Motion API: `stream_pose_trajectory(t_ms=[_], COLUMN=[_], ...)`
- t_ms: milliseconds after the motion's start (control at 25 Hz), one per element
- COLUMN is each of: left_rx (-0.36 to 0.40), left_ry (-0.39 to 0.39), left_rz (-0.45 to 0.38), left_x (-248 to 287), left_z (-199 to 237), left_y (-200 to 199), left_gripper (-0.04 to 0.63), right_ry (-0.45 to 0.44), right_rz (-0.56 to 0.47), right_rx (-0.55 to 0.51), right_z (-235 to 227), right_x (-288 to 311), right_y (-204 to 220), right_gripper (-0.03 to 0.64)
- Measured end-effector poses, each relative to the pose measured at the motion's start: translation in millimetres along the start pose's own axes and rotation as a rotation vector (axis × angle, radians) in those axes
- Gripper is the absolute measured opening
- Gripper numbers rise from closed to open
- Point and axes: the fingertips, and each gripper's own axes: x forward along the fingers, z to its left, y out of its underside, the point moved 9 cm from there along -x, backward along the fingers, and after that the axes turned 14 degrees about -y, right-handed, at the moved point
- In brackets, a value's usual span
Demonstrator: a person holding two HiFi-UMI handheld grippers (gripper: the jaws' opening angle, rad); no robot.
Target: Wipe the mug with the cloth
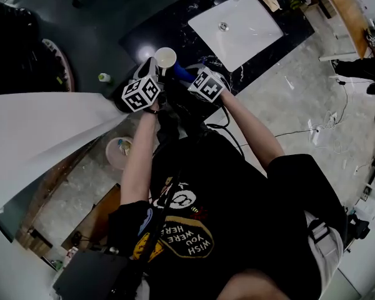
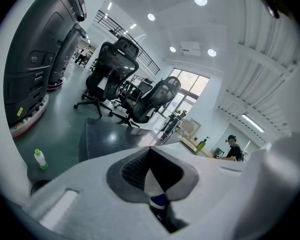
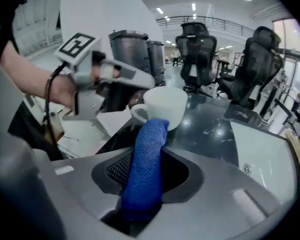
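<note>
Mug in level left gripper; right gripper points cloth steeply down.

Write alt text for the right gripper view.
A blue cloth, pinched in the right claw, reaches a white mug that the left claw holds by its handle over a dark counter. A white sink lies to the right.

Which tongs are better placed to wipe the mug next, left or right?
Right. The right tongs grip the blue cloth, whose tip seems to reach the side of the white mug. The left tongs are busy holding that mug.
</note>
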Motion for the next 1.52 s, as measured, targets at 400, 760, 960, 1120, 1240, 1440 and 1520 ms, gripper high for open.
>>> stream_pose_trajectory(t_ms=[400,760,960,1120,1240,1440,1520], left_rx=[-0.001,0.004,-0.003,0.039,0.076,0.153,0.194], left_ry=[0.001,-0.001,0.000,0.011,0.024,-0.024,-0.043], left_rz=[-0.004,-0.006,0.028,0.014,0.002,-0.085,-0.111], left_x=[-3,-1,-6,-19,-35,-67,-82], left_z=[0,-5,-2,-6,-10,-12,-16], left_y=[1,3,2,0,4,-2,0], left_gripper=[0.003,0.003,0.003,0.004,0.003,0.003,0.003], right_ry=[0.324,0.040,0.295,0.421,0.320,0.371,0.397], right_rz=[-0.127,0.062,-0.114,-0.064,-0.233,-0.583,-0.619], right_rx=[0.225,-0.139,0.041,-0.003,0.125,0.313,0.298], right_z=[-69,33,-10,-40,-34,-12,-3], right_x=[-42,-18,-53,-36,-36,-87,-102], right_y=[-16,20,11,-8,-4,10,15], right_gripper=[0.147,0.147,0.149,0.209,0.262,0.003,0.002])
